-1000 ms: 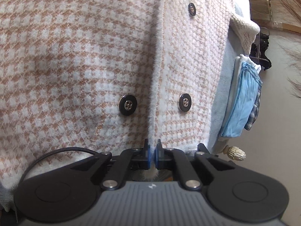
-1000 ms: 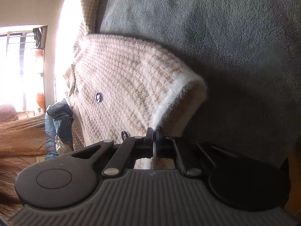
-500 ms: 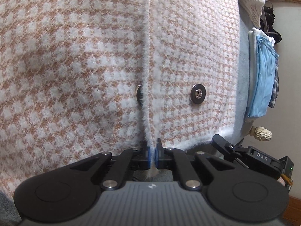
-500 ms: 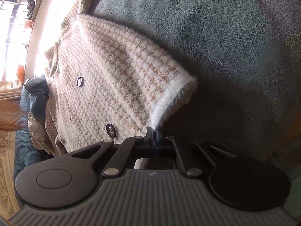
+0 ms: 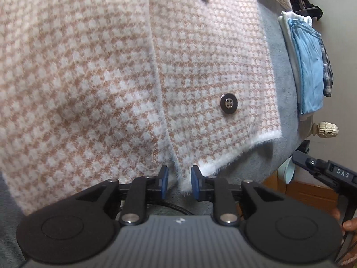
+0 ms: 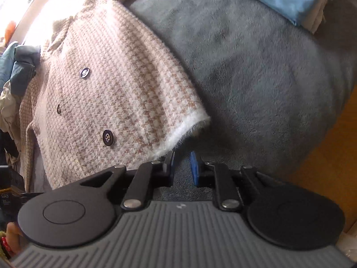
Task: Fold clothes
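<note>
left gripper (image 5: 177, 179) just parting, right gripper (image 6: 181, 167) likewise

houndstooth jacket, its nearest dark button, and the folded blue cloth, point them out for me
houndstooth jacket (image 5: 89, 78), left wrist view, on the wide front panel.
dark button (image 5: 229, 103), left wrist view, on the button's centre.
folded blue cloth (image 5: 309, 67), left wrist view, on its top face, at the grey cover's far edge.

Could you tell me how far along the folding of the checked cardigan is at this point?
Done: the checked cardigan lies spread on the grey blanket, buttons up, and a folded blue garment sits stacked at the bed's edge. In hand: nothing; the left gripper and right gripper have just been opening, their fingers no longer pinching the white hem. Left: the actual folds, since the body still looks unfolded.
</note>
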The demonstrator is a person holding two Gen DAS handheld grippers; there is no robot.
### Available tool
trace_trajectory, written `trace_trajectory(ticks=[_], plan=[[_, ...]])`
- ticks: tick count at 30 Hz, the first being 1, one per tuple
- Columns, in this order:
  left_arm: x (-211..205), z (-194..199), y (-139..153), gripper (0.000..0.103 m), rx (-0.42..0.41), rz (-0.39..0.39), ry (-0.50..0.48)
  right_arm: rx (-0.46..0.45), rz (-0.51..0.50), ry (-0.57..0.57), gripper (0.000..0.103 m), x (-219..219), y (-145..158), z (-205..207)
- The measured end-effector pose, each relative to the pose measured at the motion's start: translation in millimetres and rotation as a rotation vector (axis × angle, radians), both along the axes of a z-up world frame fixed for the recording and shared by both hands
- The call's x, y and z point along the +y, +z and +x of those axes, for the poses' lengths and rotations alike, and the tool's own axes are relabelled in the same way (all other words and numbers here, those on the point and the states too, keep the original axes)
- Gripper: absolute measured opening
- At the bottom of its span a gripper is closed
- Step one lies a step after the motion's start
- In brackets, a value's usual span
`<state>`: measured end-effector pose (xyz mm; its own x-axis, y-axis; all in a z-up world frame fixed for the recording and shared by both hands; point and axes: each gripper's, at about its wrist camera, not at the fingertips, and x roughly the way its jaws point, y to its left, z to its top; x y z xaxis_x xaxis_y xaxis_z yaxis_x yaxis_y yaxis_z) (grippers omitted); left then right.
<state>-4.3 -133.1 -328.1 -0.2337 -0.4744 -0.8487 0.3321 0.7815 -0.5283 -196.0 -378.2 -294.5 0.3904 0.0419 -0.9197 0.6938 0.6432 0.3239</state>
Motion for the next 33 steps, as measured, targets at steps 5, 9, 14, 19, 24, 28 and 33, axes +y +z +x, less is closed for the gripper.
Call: trace_trajectory(ticks=[5, 9, 14, 19, 24, 28, 33], plan=[[-24.5, 45.1, 48.3, 0.041, -0.239, -0.042, -0.008, -0.070, -0.215, 0.207, 0.032, 13.2, 36.3, 34.1], [-68.4, 74.4, 42.5, 0.044, -0.358, -0.037, -0.069, -0.104, -0.319, 0.341, 0.037, 9.9, 28.3, 94.5], [-96.7, 64.7, -0.1, 0.044, -0.406, 0.052, -0.123, -0.179, -0.326, 0.389, 0.035, -2.7, -4.9, 160.2], [-90.3, 50.0, -14.3, 0.045, -0.435, 0.079, -0.098, -0.031, -0.283, 0.390, 0.031, -32.5, -62.1, 172.6], [-88.3, 64.0, 5.2, 0.047, -0.382, 0.104, -0.013, -0.122, -0.248, 0.316, 0.031, -60.5, -21.7, 174.6], [-94.4, 85.2, 19.7, 0.047, -0.421, 0.102, 0.058, -0.256, -0.249, 0.235, 0.031, -93.2, -2.8, 209.1], [-132.7, 132.4, 34.7, 0.050, -0.494, 0.087, 0.140, -0.364, -0.123, -0.070, 0.034, -180.9, -4.3, 232.0]])
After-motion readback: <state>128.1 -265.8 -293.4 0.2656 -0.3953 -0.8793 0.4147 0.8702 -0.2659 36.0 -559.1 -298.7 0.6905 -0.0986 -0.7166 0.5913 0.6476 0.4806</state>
